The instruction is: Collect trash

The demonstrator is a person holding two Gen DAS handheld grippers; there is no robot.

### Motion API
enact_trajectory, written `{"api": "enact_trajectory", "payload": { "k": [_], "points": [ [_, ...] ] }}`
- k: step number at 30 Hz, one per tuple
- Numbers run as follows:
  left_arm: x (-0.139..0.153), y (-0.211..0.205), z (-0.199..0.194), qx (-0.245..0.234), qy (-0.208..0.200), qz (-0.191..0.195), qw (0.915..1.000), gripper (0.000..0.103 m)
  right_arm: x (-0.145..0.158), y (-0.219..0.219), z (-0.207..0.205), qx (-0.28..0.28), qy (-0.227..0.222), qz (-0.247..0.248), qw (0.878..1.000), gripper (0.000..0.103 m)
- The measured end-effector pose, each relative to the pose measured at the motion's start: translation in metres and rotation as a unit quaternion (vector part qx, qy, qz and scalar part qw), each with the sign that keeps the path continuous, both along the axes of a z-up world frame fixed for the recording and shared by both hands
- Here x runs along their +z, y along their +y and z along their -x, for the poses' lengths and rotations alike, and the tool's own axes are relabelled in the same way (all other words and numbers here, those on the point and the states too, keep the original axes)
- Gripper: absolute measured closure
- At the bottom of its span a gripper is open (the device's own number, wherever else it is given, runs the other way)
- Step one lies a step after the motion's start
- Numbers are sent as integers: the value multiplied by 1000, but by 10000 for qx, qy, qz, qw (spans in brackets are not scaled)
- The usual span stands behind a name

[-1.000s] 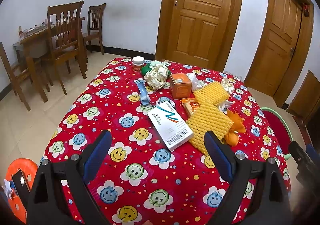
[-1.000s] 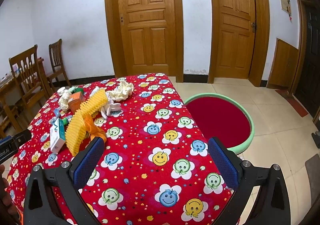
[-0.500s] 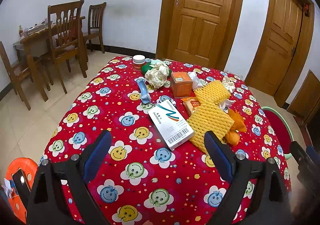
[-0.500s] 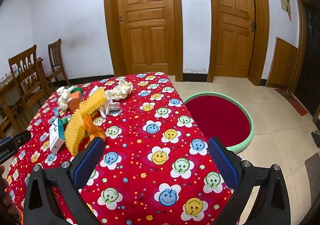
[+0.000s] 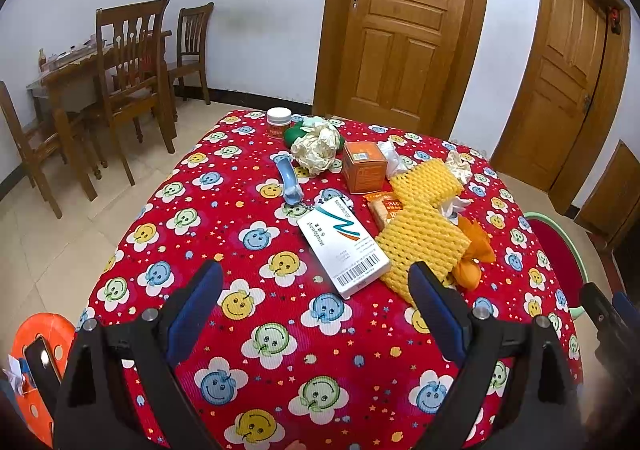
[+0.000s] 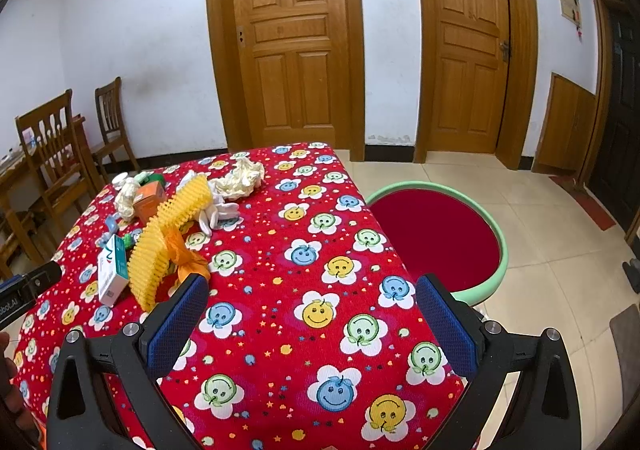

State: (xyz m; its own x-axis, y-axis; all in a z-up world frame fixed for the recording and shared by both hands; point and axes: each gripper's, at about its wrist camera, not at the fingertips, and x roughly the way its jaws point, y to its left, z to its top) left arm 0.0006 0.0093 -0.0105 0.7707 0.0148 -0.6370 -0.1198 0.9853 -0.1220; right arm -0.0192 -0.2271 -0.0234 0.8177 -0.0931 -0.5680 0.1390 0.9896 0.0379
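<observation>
Left gripper (image 5: pixel 316 302) hovers over the near edge of the table (image 5: pixel 248 330), fingers spread wide, nothing between them. Right gripper (image 6: pixel 312 314) likewise hovers above the cloth, fingers wide apart and empty.

Trash sits clustered mid-table. In the left wrist view: white medicine box (image 5: pixel 343 246) at 12 o'clock from the left gripper, lying flat, barcode end nearest. Yellow foam net (image 5: pixel 422 246) touching its right side, at about 1 o'clock; second yellow foam net (image 5: pixel 426 182) beyond it. Orange wrapper (image 5: pixel 474 250) at the net's right edge, at 2 o'clock. Orange box (image 5: pixel 364 166) upright farther back at 12 o'clock, snack packet (image 5: pixel 386 206) between it and the near net. Crumpled paper ball (image 5: pixel 316 148) left of the orange box, green item (image 5: pixel 294 134) partly hidden behind it. Small white-lidded jar (image 5: pixel 279 121) at the far edge, 11 o'clock. Blue curved piece (image 5: pixel 289 180) lying near the paper ball.

In the right wrist view the same pile lies at 10 o'clock from the right gripper; crumpled paper (image 6: pixel 240 178) at 11 o'clock. Red round bin with green rim (image 6: pixel 502 246) stands on the floor just beside the table, 1 o'clock.
</observation>
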Motion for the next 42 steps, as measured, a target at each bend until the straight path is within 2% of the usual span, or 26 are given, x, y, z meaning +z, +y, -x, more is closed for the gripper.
{"api": "enact_trajectory", "payload": {
  "k": [13, 21, 29, 36, 42],
  "points": [
    [-12, 2, 4, 1, 60, 24, 10000, 10, -3, -1, -1, -22, 61, -31, 10000, 1],
    [-11, 3, -8, -16, 231, 102, 9997, 10, -6, -2, -4, -49, 141, -70, 9999, 1],
    [-16, 8, -35, 9, 475, 95, 9988, 10, -10, -9, -16, -122, 216, -41, 9997, 1],
    [-27, 6, -65, -88, 726, 267, 9970, 10, -14, -11, -26, -158, 260, 11, 9995, 1],
    [-39, -1, -94, -102, 915, 204, 9955, 10, -18, -14, -35, -133, 328, 13, 9994, 1]
  ]
}}
